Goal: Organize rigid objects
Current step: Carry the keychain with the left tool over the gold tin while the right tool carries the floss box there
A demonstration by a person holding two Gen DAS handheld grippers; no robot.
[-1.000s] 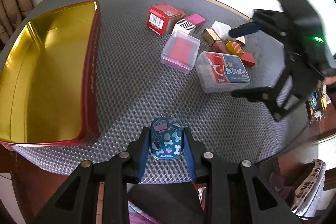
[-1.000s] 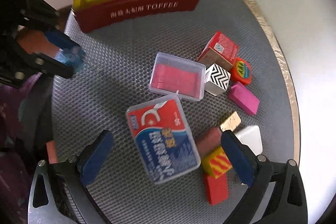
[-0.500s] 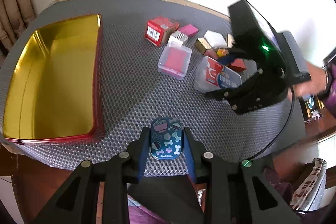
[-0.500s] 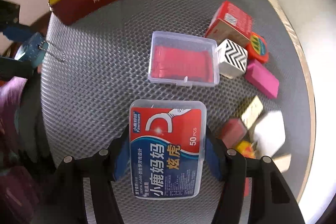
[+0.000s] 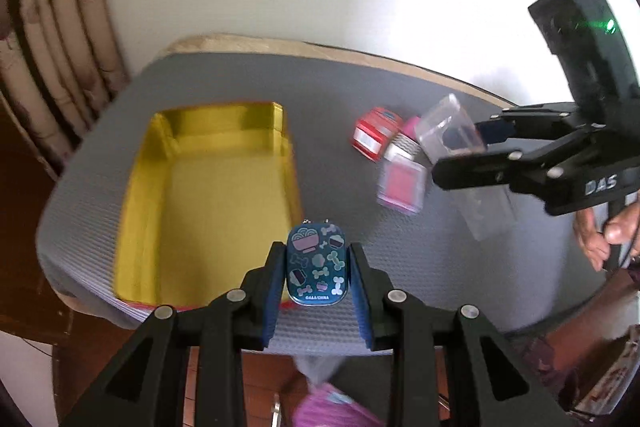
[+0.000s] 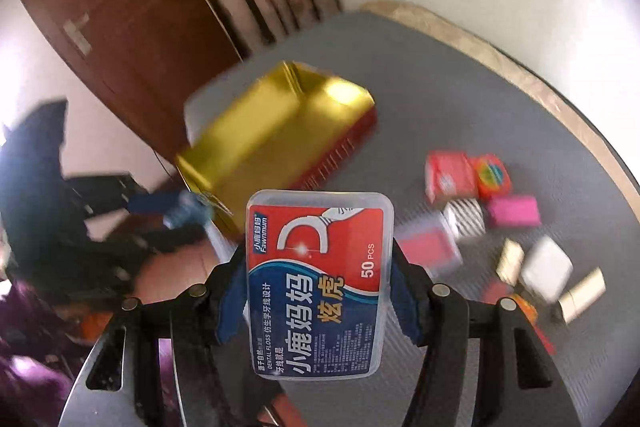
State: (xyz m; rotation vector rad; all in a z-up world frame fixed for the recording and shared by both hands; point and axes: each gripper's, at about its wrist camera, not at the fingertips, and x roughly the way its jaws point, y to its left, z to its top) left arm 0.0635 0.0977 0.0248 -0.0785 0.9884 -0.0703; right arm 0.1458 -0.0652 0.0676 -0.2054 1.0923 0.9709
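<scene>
My left gripper [image 5: 316, 287] is shut on a small blue tin [image 5: 317, 264] with cartoon prints, held above the table's near edge beside the gold tray [image 5: 208, 195]. My right gripper [image 6: 318, 291] is shut on a clear dental floss box [image 6: 318, 283] with a red and blue label, lifted above the mat. In the left wrist view the right gripper [image 5: 480, 143] holds that box [image 5: 460, 135] in the air at the right. The gold tray with red sides [image 6: 276, 131] lies open and empty.
On the grey mat [image 5: 348, 107] lie a clear box with pink contents [image 5: 401, 185], a red carton [image 5: 376, 133], a zigzag cube [image 6: 466, 219], a pink block [image 6: 518, 211], white [image 6: 546, 267] and gold blocks. A wall and a wooden door stand behind.
My right gripper closed on the floss box and lifted it off the mat. My left gripper rose and moved back with the blue tin, now above the tray's near corner.
</scene>
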